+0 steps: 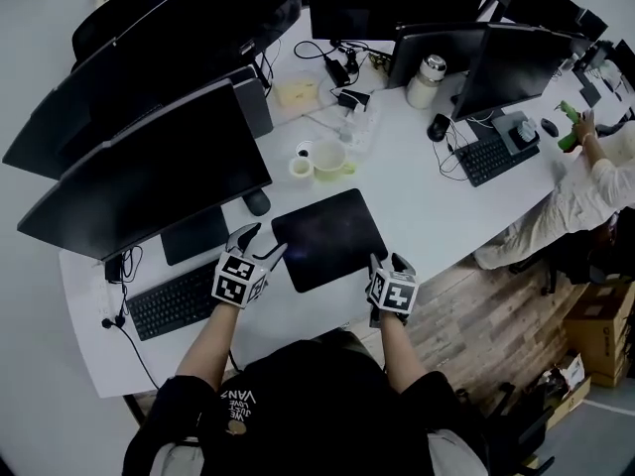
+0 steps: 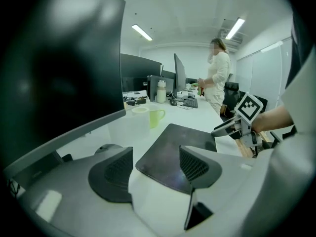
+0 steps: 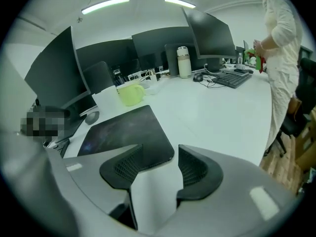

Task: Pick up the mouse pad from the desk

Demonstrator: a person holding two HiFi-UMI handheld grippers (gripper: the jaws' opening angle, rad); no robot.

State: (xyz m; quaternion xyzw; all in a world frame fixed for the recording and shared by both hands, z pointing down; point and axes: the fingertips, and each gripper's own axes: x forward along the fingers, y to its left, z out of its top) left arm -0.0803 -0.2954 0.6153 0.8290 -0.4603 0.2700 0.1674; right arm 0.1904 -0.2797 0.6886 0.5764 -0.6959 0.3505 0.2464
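A black mouse pad (image 1: pixel 327 238) lies flat on the white desk (image 1: pixel 417 177) in front of me. My left gripper (image 1: pixel 260 247) hovers at the pad's near left corner with its jaws open and nothing held. In the left gripper view the mouse pad (image 2: pixel 177 149) lies just beyond the left gripper (image 2: pixel 157 168). My right gripper (image 1: pixel 389 265) is at the pad's near right corner, jaws open and empty. In the right gripper view the mouse pad (image 3: pixel 126 132) has its corner just ahead of the right gripper (image 3: pixel 159 169).
A black keyboard (image 1: pixel 174 300) lies left of the pad, a mouse (image 1: pixel 257 202) behind it, monitors (image 1: pixel 149 172) above. A yellow-green mug (image 1: pixel 332 160) and a tape roll (image 1: pixel 301 167) stand behind the pad. A person in white (image 1: pixel 585 191) works at the right.
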